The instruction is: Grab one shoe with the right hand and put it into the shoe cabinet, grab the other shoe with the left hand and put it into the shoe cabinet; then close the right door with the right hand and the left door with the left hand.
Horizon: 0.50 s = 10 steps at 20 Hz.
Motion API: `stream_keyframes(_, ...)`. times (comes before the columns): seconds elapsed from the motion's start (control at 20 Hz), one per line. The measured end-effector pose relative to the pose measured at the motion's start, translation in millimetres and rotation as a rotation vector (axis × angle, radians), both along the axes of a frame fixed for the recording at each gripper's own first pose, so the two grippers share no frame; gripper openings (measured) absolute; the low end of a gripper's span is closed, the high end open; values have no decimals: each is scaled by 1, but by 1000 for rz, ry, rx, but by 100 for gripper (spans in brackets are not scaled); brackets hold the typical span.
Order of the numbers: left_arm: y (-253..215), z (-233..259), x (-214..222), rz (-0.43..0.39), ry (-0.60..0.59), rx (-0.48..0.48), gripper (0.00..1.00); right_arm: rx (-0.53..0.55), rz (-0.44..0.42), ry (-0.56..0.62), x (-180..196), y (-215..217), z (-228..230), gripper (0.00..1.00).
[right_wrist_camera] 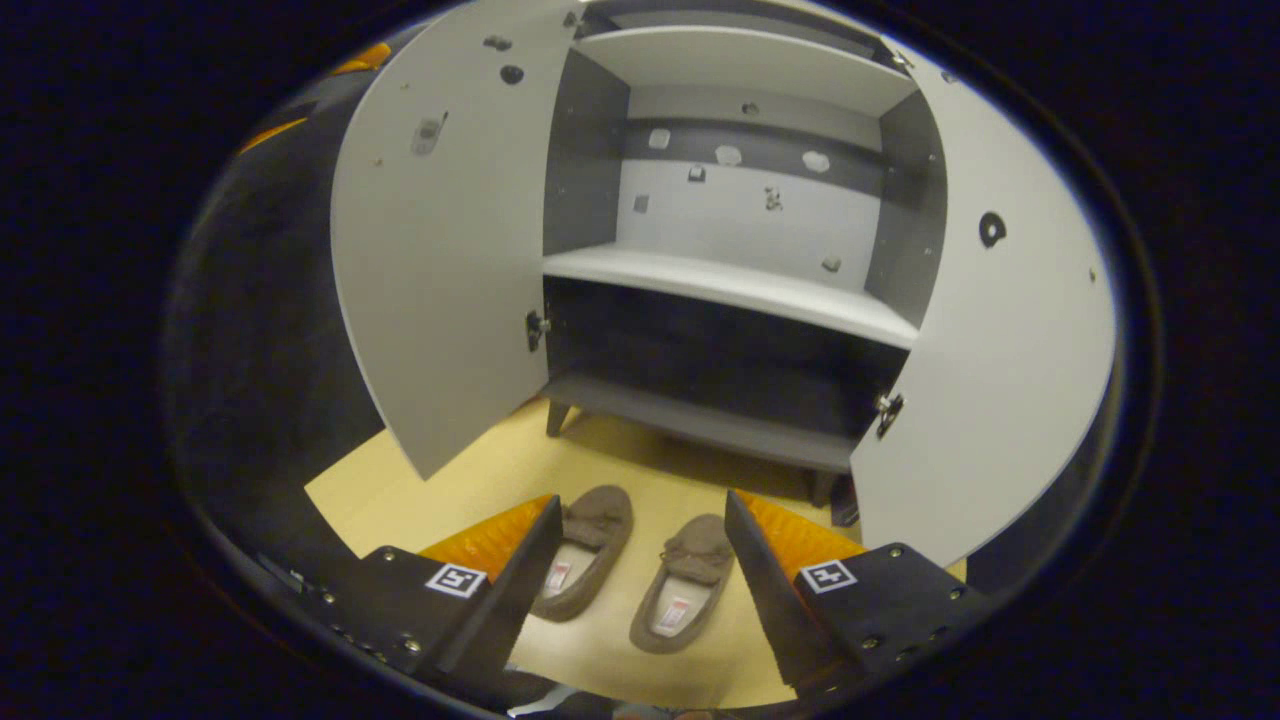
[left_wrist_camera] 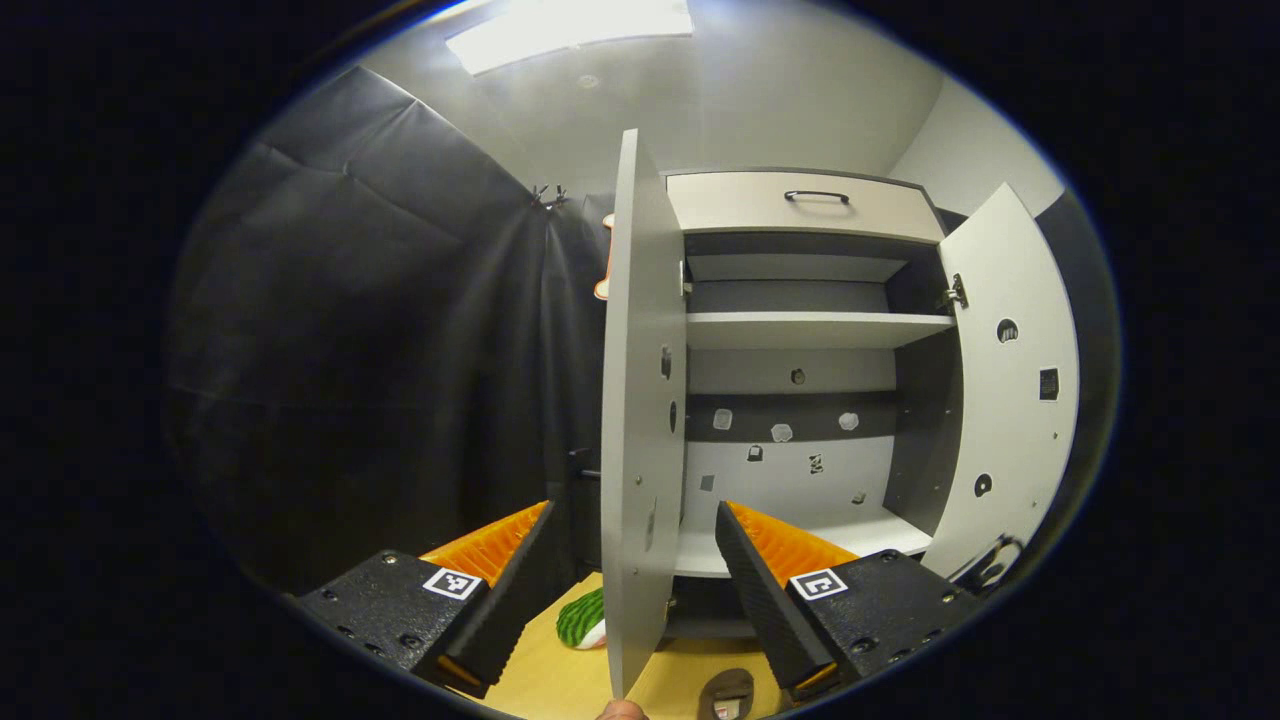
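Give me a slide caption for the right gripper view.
Open right gripper above two brown slippers on the floor, facing the shoe cabinet with both doors open.

two shoes [right_wrist_camera: 640, 570] side by side on floor [right_wrist_camera: 450, 480] before open shoe cabinet [right_wrist_camera: 730, 290].

The shoe cabinet [right_wrist_camera: 735, 290] looks like matt, smooth laminated board, pale on its doors and shelves, darker on its side walls and plinth; its left door [right_wrist_camera: 440, 240] and right door [right_wrist_camera: 985, 340] carry small shiny metal hinges; above the shelves, the drawer [left_wrist_camera: 805, 203] has a dark, slightly glossy handle; in front of the cabinet, the floor [right_wrist_camera: 600, 660] is smooth, light wood-look board with a dull sheen; on it, two slippers [right_wrist_camera: 690, 590] look like soft, napped brown suede or cloth; left of the cabinet, the booth wall [left_wrist_camera: 380, 330] is matt black cloth, creased.
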<state>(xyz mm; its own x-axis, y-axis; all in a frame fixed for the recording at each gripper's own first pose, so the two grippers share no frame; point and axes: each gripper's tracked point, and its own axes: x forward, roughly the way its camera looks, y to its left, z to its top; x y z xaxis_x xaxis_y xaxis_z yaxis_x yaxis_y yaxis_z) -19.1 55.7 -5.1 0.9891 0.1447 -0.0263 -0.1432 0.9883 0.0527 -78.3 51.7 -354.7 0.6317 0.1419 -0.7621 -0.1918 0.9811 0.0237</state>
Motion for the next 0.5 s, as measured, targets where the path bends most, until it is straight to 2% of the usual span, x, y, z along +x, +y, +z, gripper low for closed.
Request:
stream_keyframes(0.25,19,-1,-11,60,17,22,96,18,-40,224,-22,-6,-93,97)
stream_keyframes(0.5,43,-7,-27,137,55,52,96,-9,-83,327,-25,-16,-152,98)
